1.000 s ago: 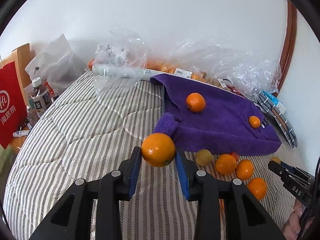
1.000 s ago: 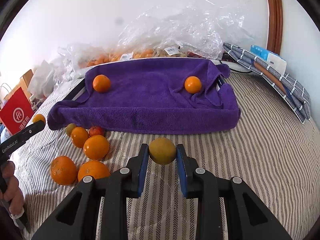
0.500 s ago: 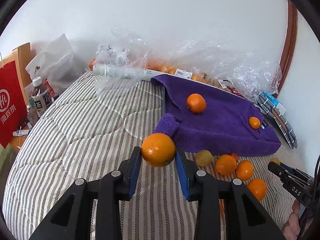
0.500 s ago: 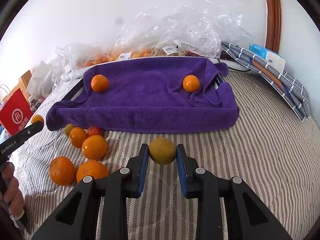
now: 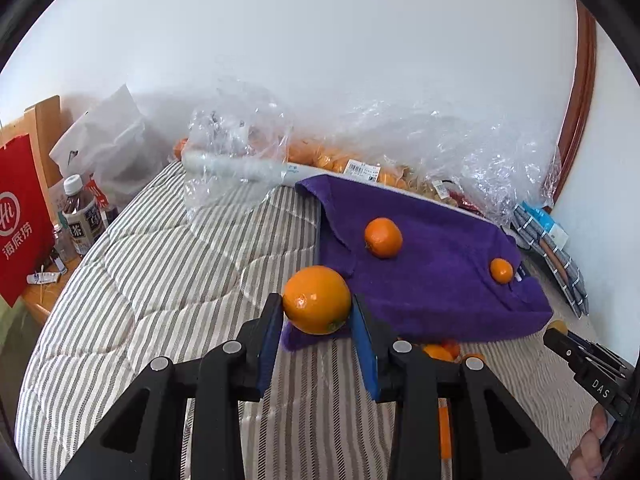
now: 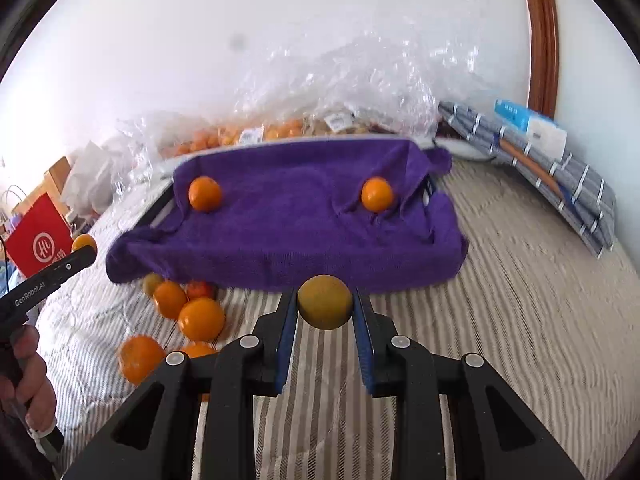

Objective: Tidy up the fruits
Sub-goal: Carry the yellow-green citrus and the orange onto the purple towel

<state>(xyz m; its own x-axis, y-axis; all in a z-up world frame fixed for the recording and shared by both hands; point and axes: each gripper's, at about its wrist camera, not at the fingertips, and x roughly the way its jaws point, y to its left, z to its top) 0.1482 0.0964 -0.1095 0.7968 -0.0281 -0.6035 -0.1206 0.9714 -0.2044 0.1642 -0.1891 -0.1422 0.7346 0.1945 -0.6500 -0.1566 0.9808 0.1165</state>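
Note:
My left gripper point(image 5: 317, 312) is shut on a large orange point(image 5: 317, 299), held above the striped bed near the corner of the purple towel point(image 5: 432, 276). My right gripper point(image 6: 325, 312) is shut on a yellow-green fruit point(image 6: 325, 301), just in front of the purple towel point(image 6: 288, 236). Two oranges lie on the towel, one on the left point(image 6: 205, 193) and one on the right point(image 6: 377, 194). Several loose oranges point(image 6: 201, 318) and a small red fruit point(image 6: 200, 289) lie on the bed under the towel's front left edge.
Clear plastic bags of fruit point(image 6: 304, 120) lie along the wall behind the towel. Folded striped cloth and a box point(image 6: 552, 160) are at the right. A red bag point(image 5: 20, 216) and bottles point(image 5: 82, 216) stand beside the bed at the left.
Both grippers have moved forward toward the purple towel with their fruits still held. The towel and its oranges appear closer in both views.

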